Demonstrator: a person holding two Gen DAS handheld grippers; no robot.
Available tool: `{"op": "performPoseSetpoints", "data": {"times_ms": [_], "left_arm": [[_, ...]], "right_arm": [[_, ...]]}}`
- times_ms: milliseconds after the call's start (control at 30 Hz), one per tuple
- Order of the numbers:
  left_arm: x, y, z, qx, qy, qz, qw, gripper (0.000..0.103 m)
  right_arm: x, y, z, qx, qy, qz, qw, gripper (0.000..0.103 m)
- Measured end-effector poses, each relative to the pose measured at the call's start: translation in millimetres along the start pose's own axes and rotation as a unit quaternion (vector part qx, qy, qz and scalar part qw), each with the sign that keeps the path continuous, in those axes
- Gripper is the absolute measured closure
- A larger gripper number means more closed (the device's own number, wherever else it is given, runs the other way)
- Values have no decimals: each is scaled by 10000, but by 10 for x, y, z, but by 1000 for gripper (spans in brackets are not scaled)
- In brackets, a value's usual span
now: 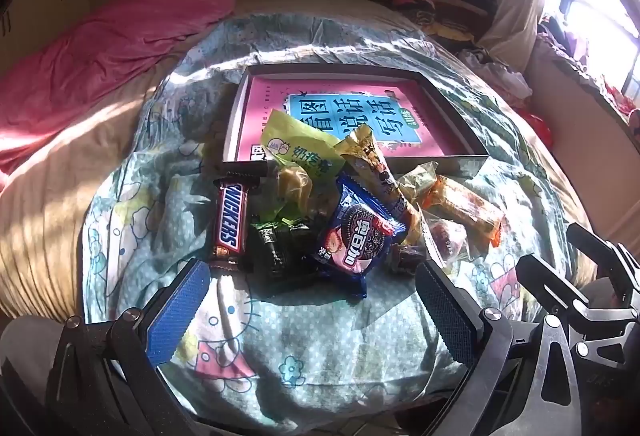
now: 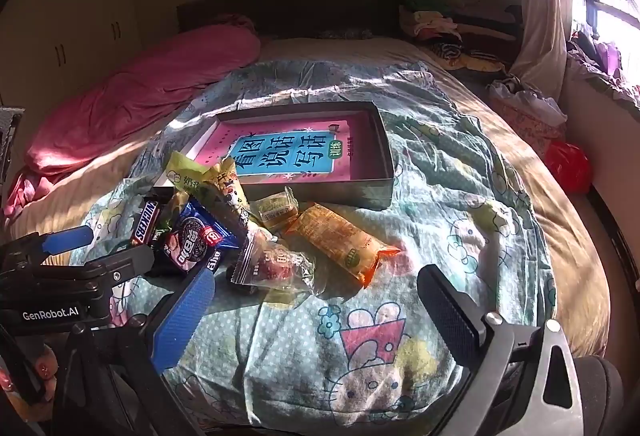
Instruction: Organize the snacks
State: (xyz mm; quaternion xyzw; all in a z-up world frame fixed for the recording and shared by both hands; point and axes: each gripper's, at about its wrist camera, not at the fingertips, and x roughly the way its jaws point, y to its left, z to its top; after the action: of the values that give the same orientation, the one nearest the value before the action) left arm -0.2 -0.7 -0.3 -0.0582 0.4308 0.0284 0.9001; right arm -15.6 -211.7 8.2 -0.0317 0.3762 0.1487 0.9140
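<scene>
A pile of wrapped snacks is shown on a bed covered by a pale blue-green cartoon-print blanket (image 1: 304,336), just in front of a shallow grey rectangular cardboard box (image 1: 436,161) whose floor is covered by a pink book with a blue title panel (image 1: 352,112).

At the left of the pile, a brown Snickers bar (image 1: 231,222) lies lengthwise; a dark green crinkled wrapper (image 1: 276,244) lies just beside it. A blue Oreo packet (image 1: 358,236) lies at the centre front. Behind it, a yellow-green pouch (image 1: 298,146) and a long yellow printed wrapper (image 1: 372,164) lean over the near edge of the box. To the right, a small pale green cake packet (image 2: 276,210), an orange-yellow oblong packet (image 2: 340,240) and a clear wrapper with red contents (image 2: 276,264) are seen lying on the blanket.

The left tool (image 1: 308,296), with one blue and one dark pad, is spread wide and held just short of the Oreo packet, gripping nothing. The right tool (image 2: 316,304) is likewise spread wide and empty, near the clear wrapper and the orange-yellow packet.

A rolled pink quilt (image 1: 120,48) lies along the far left of the bed.
</scene>
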Motion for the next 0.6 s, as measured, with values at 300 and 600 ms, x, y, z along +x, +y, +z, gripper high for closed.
{"op": "performPoseSetpoints", "data": {"times_ms": [300, 600], "left_arm": [[28, 27, 11, -29, 11, -1, 10000, 1], [-4, 8, -19, -27, 15, 7, 10000, 1]], "right_arm": [[10, 10, -1, -4, 13, -1, 10000, 1], [23, 5, -6, -3, 22, 0, 10000, 1]]}}
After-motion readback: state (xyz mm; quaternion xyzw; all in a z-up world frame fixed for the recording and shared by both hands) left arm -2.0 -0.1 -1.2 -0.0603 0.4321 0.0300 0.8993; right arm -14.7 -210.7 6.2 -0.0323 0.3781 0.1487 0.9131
